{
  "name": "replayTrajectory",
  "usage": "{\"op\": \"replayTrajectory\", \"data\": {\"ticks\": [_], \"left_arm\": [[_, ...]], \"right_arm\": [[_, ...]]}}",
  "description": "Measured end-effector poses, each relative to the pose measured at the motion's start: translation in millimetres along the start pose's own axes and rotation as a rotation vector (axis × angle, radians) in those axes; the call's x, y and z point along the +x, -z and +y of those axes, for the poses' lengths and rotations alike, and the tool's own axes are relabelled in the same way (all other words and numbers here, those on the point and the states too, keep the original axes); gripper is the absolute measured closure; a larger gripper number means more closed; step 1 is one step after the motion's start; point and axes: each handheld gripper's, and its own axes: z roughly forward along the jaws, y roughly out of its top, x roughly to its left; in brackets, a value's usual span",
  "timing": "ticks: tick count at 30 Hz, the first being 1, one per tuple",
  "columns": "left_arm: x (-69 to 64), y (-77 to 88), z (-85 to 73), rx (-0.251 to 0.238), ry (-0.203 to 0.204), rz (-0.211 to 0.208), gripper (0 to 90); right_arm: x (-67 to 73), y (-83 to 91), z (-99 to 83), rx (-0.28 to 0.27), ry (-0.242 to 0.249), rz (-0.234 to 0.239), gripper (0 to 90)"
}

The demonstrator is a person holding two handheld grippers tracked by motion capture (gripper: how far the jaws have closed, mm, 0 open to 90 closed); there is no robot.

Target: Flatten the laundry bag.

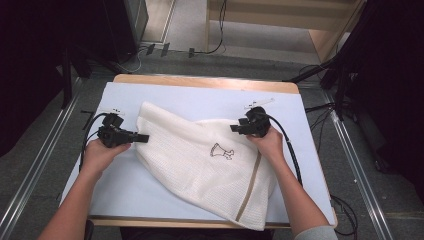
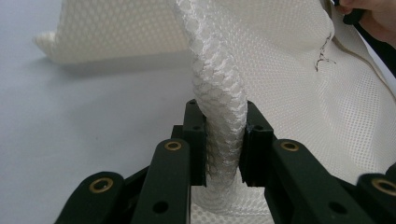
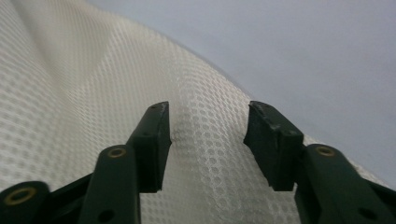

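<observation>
A white, honeycomb-mesh laundry bag (image 1: 200, 165) with a tan zipper strip and a small black printed figure lies spread across the pale blue table cover (image 1: 210, 97), its near end hanging over the table's front edge. The left gripper (image 1: 142, 137) is clamped on a bunched fold of the bag's left edge; in the left gripper view that fold (image 2: 219, 121) rises as a twisted rope of mesh straight up from between the closed jaws, with the rest of the bag fanning away ahead and to that gripper's right. The right gripper (image 1: 234, 128) sits at the bag's opposite upper edge, jaws apart, the mesh lying just under and ahead of them.

Judging by this, the step in hand is securing a two-point hold so the bag can be lifted, straightened or folded. One side is caught; the next move seems to call for the right gripper (image 3: 208, 135) to dip, gather some mesh between its jaws and close.

The high view gives the bag's whole outline and both hands. The left gripper view proves the pinch is firm. The right gripper view shows its jaws wide apart over flat fabric, a gap hard to judge from above.
</observation>
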Motion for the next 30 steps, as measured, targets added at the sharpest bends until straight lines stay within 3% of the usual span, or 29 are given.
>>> {"op": "replayTrajectory", "data": {"ticks": [3, 8, 14, 16, 19, 25, 29, 30], "left_arm": [[1.7, 1.1, -1.2, 0.006, 0.002, 0.002, 77.5], [3.1, 3.0, -1.3, 0.003, -0.002, 0.001, 78.5], [5.1, 6.7, 0.2, -0.006, 0.01, 0.01, 80.2], [8.1, 10.8, 2.8, -0.025, 0.028, 0.026, 81.3], [13.2, 10.4, 6.1, -0.055, 0.049, 0.02, 81.6], [18.6, -0.2, 14.4, -0.089, 0.072, 0.05, 78.6], [18.0, -0.8, 18.0, -0.115, 0.069, 0.072, 64.3], [17.1, 0.0, 18.6, -0.121, 0.07, 0.082, 64.3]], "right_arm": [[3.1, -5.8, -2.6, 0.042, 0.028, -0.031, 67.5], [5.8, -5.0, -2.2, 0.056, 0.033, -0.038, 85.0], [-2.1, 12.1, 1.9, -0.007, -0.009, -0.071, 86.9], [-11.9, 27.6, 1.9, -0.067, -0.049, -0.1, 87.3], [-20.8, 38.8, -0.5, -0.12, -0.098, -0.078, 87.4], [-23.1, 44.7, -7.2, -0.138, -0.112, -0.115, 87.2], [-25.6, 45.7, -12.6, -0.135, -0.129, -0.147, 87.3], [-27.3, 46.4, -14.7, -0.136, -0.131, -0.164, 87.3]]}}
